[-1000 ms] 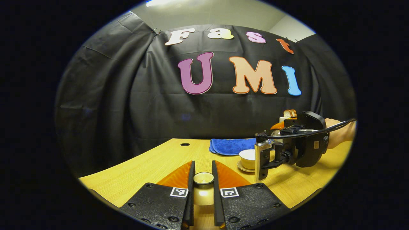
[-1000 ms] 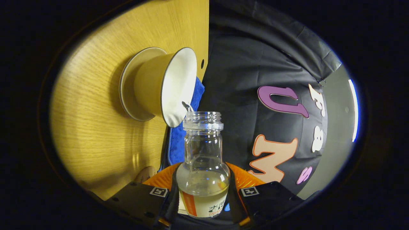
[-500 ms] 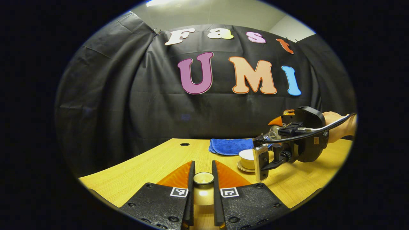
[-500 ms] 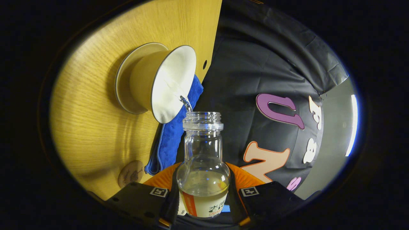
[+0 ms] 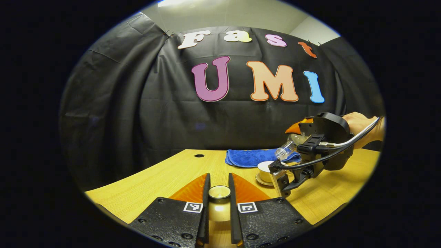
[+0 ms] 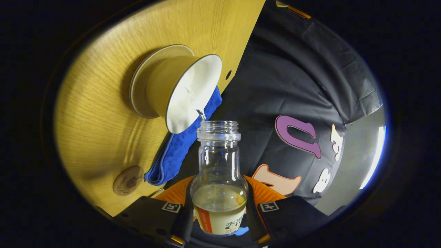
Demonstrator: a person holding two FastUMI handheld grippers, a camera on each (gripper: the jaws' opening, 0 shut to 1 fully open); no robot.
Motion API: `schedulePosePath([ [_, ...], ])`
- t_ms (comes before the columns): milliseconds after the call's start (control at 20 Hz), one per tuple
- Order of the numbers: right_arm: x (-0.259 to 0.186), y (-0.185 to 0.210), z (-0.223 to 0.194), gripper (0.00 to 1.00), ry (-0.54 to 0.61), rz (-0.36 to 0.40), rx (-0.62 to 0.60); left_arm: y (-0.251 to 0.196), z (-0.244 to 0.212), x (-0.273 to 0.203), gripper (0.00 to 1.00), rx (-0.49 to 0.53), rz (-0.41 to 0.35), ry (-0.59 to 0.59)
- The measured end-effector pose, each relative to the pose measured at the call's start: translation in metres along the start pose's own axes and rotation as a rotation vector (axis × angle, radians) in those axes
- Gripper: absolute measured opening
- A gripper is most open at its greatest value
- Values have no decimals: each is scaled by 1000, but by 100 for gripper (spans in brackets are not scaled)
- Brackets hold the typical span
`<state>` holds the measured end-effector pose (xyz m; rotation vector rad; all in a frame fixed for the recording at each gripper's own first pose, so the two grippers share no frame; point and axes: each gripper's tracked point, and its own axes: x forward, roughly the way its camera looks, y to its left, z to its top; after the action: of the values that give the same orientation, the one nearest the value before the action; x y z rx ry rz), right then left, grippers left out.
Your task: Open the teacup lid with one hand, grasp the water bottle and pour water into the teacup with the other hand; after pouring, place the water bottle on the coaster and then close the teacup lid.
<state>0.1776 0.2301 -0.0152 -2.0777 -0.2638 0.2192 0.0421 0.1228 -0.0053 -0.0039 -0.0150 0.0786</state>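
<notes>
Right tool [image 6: 217,220] clamped on water bottle [image 6: 219,179], both fingers against its lower body; bottle tipped, mouth beside teacup [image 6: 182,91] rim, thin trickle of water at the lip; teacup on saucer [image 6: 144,82] on table [image 6: 100,131]; label partly hidden; left tool [image 5: 219,206] narrow, gripping teacup lid [image 5: 219,193]; coaster [image 6: 128,180] near blue cloth [image 6: 179,148].

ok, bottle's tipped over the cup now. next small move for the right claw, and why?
Probably tip the water bottle back upright. Only a thin trickle leaves its mouth into the teacup, and the coaster sits free nearby for the set-down.
</notes>
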Motion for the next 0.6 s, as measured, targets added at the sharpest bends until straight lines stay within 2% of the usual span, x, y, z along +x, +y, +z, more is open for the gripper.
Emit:
schedulePosePath([
  [600, -3, -12, 3, 67, -26, -14, -87, 0, 0, 1, 22, 0, 0, 0],
])
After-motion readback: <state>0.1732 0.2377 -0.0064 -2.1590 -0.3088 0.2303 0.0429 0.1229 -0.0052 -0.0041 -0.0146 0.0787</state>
